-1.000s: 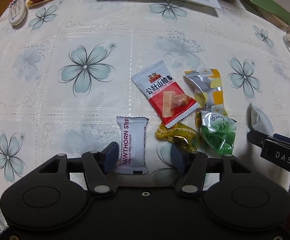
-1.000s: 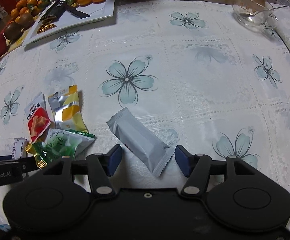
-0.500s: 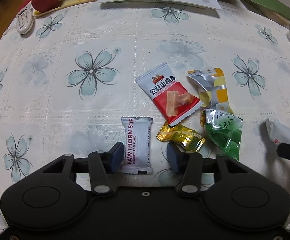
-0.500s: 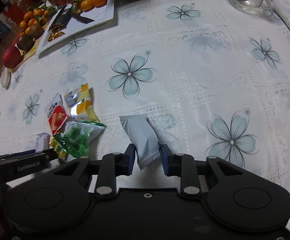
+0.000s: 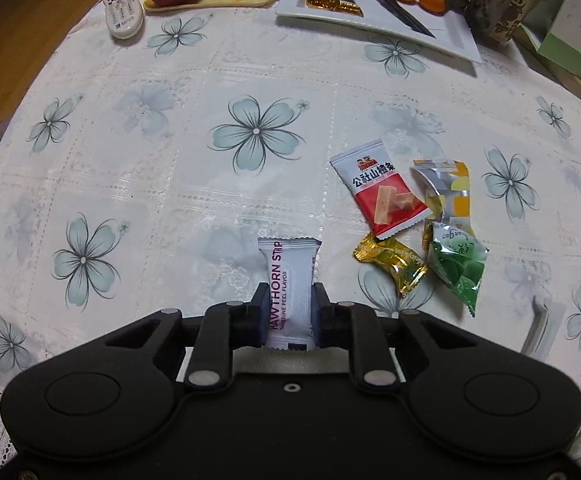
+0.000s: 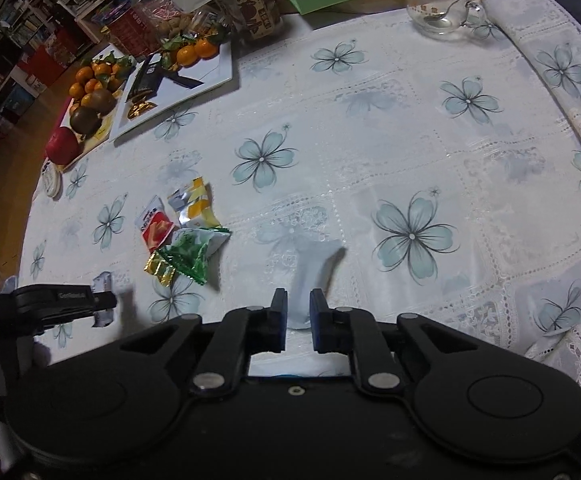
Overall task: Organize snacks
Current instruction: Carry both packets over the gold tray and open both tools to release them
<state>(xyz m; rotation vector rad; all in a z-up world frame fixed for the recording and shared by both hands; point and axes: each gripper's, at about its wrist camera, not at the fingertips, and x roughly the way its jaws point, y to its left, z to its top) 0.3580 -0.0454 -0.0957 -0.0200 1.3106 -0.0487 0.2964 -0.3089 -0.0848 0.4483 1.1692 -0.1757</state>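
The white rectangular foil hawthorn-strip packet (image 5: pixel 291 288) is lying lengthwise between the fingers of the left hand-held gripper (image 5: pixel 288 316), which is clamping its near half. The plain grey foil packet (image 6: pixel 310 276) is likewise pointing away from the right hand-held gripper (image 6: pixel 298 320), whose fingers are pinching its near end. The cluster of four coloured snack wrappers (image 5: pixel 414 224) is sitting on the flower-printed tabletop (image 5: pixel 170 160), far-right of the left hand-held gripper and nearer to it.

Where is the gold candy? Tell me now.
In the left wrist view the gold candy lies on the tablecloth, right of centre, touching the red packet behind it, with the green packet to its right.
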